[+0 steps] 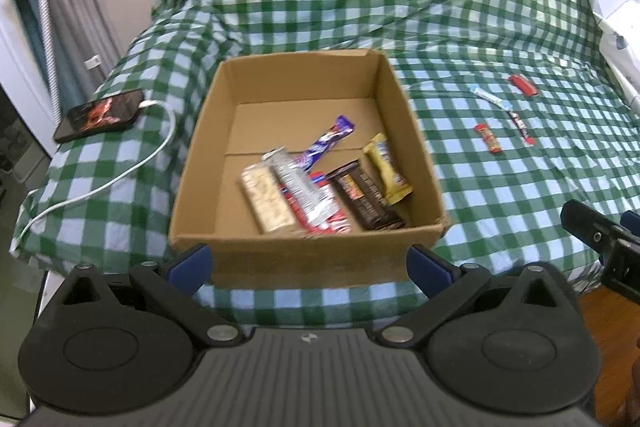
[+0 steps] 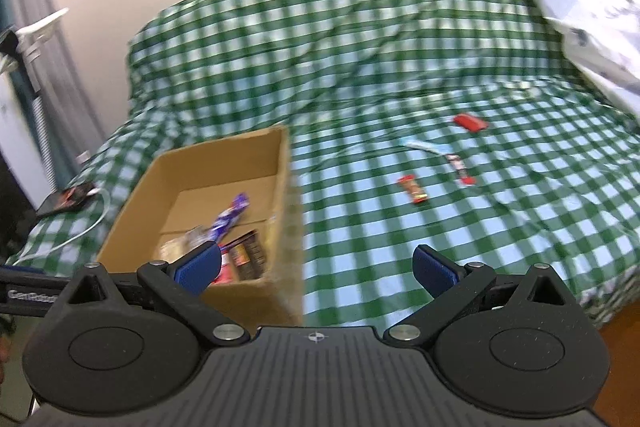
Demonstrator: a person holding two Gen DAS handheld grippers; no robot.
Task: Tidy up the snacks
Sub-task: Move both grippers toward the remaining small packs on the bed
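Left wrist view: the left gripper (image 1: 310,265) hangs just short of the near wall of the cardboard box (image 1: 200,163), jaws spread wide, nothing between them. The box sits open-topped on a bed covered by a green checked sheet (image 1: 500,187). Inside the box, toward its near right corner, lie several snacks: a pale oat bar (image 1: 268,201), a silver wrapper (image 1: 298,187), a red-and-white wrapper (image 1: 332,217), a purple bar (image 1: 328,141), a dark brown bar (image 1: 366,199) and a yellow packet (image 1: 386,167). Four snacks lie loose on the sheet, well to the right of the box: an orange-red bar (image 1: 489,138), a slim dark-and-red bar (image 1: 522,127), a blue-white stick (image 1: 490,98) and a red packet (image 1: 523,85). Left of the box rests a phone (image 1: 100,115) with a white cable (image 1: 120,175) plugged in.

Right wrist view: the right gripper (image 2: 316,267) is held over the box's near right corner, jaws wide apart and empty. The frame is blurred. The loose snacks lie beyond and to the right of the box.
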